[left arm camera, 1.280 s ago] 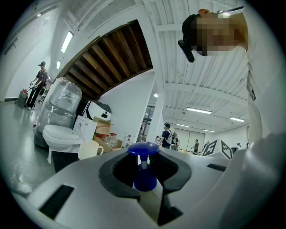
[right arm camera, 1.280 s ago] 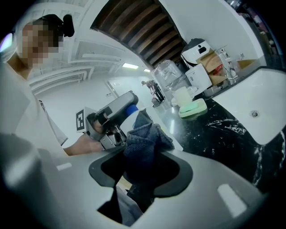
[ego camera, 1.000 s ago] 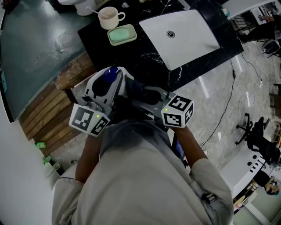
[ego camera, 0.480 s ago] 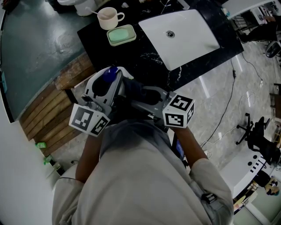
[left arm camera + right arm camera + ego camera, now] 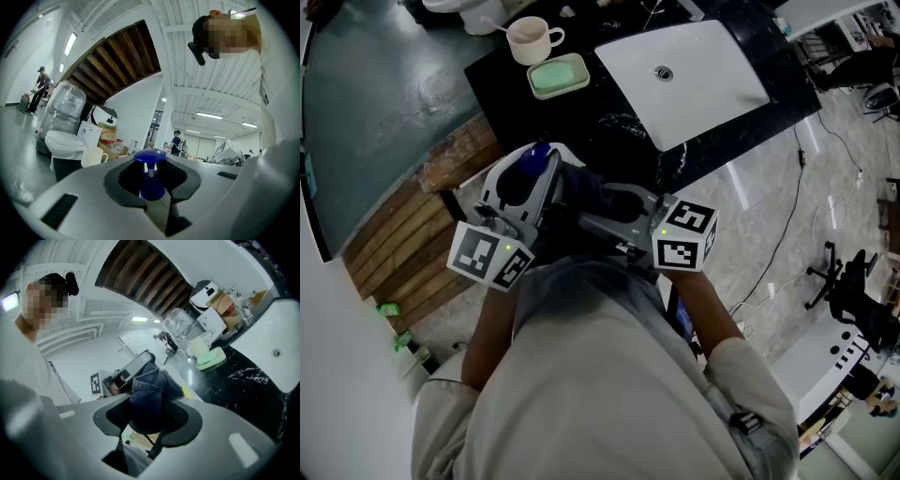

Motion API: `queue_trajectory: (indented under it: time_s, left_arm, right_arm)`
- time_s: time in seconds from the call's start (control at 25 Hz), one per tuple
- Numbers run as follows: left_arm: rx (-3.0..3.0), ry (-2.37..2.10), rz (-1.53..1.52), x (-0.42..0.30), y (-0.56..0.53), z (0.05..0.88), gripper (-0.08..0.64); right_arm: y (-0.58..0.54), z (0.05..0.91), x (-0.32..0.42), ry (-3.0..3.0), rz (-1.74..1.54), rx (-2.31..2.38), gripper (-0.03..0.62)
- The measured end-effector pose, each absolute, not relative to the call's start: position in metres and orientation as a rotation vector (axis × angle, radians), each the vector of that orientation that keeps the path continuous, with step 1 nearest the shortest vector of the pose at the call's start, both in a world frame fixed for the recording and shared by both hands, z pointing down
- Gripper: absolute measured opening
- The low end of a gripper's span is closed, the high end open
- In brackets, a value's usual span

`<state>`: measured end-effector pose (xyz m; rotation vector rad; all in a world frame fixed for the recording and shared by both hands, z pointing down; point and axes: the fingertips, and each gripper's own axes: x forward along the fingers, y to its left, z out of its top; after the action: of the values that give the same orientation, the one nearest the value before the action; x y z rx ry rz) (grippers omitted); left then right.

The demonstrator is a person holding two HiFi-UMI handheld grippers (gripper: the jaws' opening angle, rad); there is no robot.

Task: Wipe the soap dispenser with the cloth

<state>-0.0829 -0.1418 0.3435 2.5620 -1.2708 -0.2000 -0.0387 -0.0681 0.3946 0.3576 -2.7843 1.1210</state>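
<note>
Closest in, against the person's chest [image 5: 600, 375]: left gripper [image 5: 151, 183] and right gripper [image 5: 147, 420], held side by side with marker cubes toward the body. Left gripper closed at a narrow gap on the soap dispenser [image 5: 150, 157], blue pump head standing up just past the pads, bottle body hidden below the jaws. Right gripper clamped on the cloth [image 5: 150, 390], a dark blue-grey bunch bulging out ahead of its tips. Cloth lying just beside the left gripper's jaws, between the two tools; contact with the dispenser not resolvable. Farther out, ahead of both grippers: black marbled counter [image 5: 581, 122]. On it, beyond the right gripper, a white sink [image 5: 694, 75]; beyond the left gripper, a green soap dish [image 5: 559, 75] and, past that, a pale cup [image 5: 530, 39]. Wooden slats [image 5: 403, 234] off to the left gripper's outer side.
</note>
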Motion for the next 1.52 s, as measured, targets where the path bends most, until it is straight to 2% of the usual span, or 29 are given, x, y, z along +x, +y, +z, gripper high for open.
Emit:
queue_trajectory:
  time_s: [1.52]
  left_arm:
    - [2.756,-1.063,-0.046,-0.055,-0.123,0.342,0.080]
  right_arm:
    - [-0.096,0.373,-0.019,-2.891,1.028,0.482,0.160]
